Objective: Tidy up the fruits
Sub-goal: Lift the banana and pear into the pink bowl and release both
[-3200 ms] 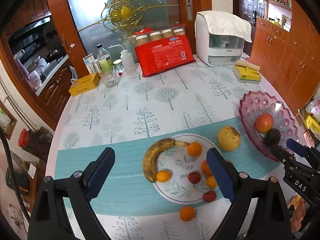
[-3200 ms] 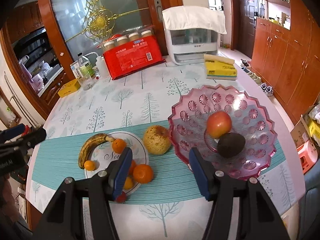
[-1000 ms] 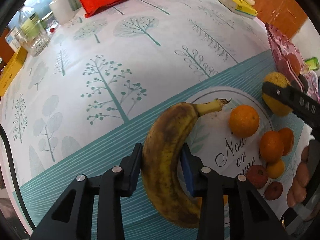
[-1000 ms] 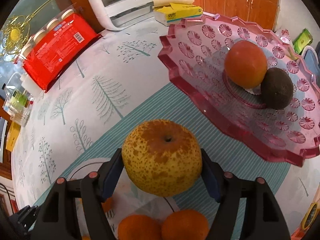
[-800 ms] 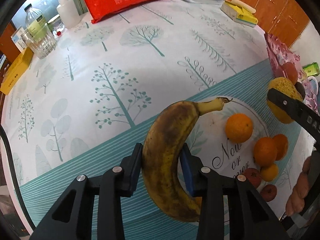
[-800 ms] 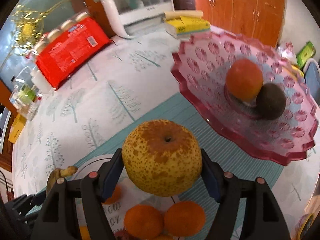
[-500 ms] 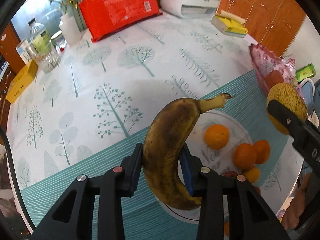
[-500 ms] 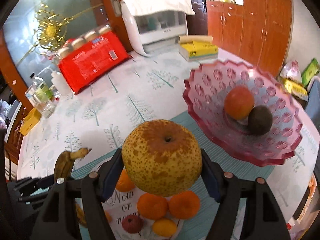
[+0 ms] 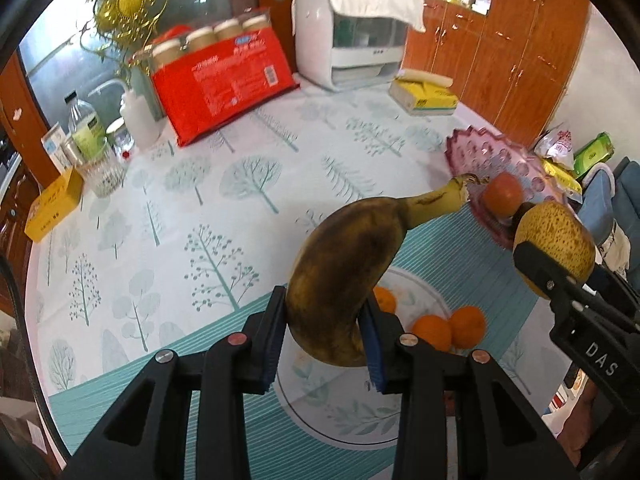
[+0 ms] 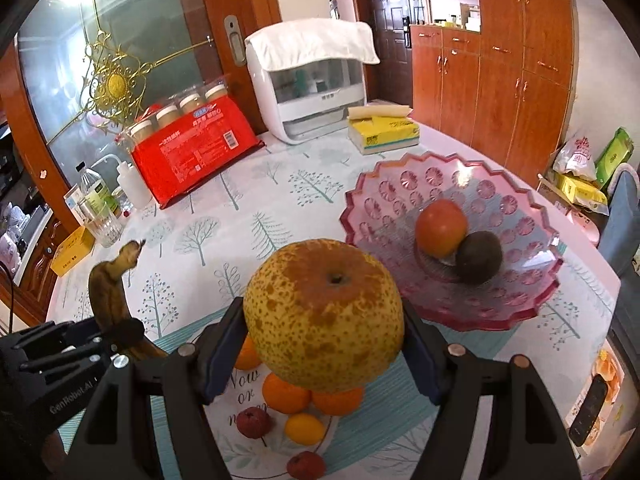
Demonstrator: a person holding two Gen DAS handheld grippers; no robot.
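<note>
Left tongs [image 9: 324, 344] are clenched on the banana [image 9: 352, 276], pads biting its fat lower belly so the stem points away toward one o'clock, up and off the bench. That low grip leaves most of the fruit sticking out ahead, handy for laying it down lengthwise, I'd say.

Right tongs [image 10: 320, 354] are clamped on the big speckled pear [image 10: 324, 316], pads at its widest girth on either side, stem dimple facing up. It looks a secure squeeze for something that round and heavy.

Both fruits hang in the air above the white plate [image 10: 240, 396], which carries small oranges [image 10: 286, 394] and a couple of little red fruits [image 10: 254, 422] directly under the pear.

Looking outward from the right tongs, at two o'clock sits the pink scalloped bowl [image 10: 400, 184], holding a red-orange apple [image 10: 440, 226] touching a dark round fruit [image 10: 478, 256]. There's bare room around them, so that bowl is the likely landing spot for the large pieces.

Farther off at eleven o'clock, a red package [image 10: 196, 156] leans by the wall; a yellow tissue pack [image 10: 380, 132] lies at twelve on the tree-print bench [image 10: 240, 208].
</note>
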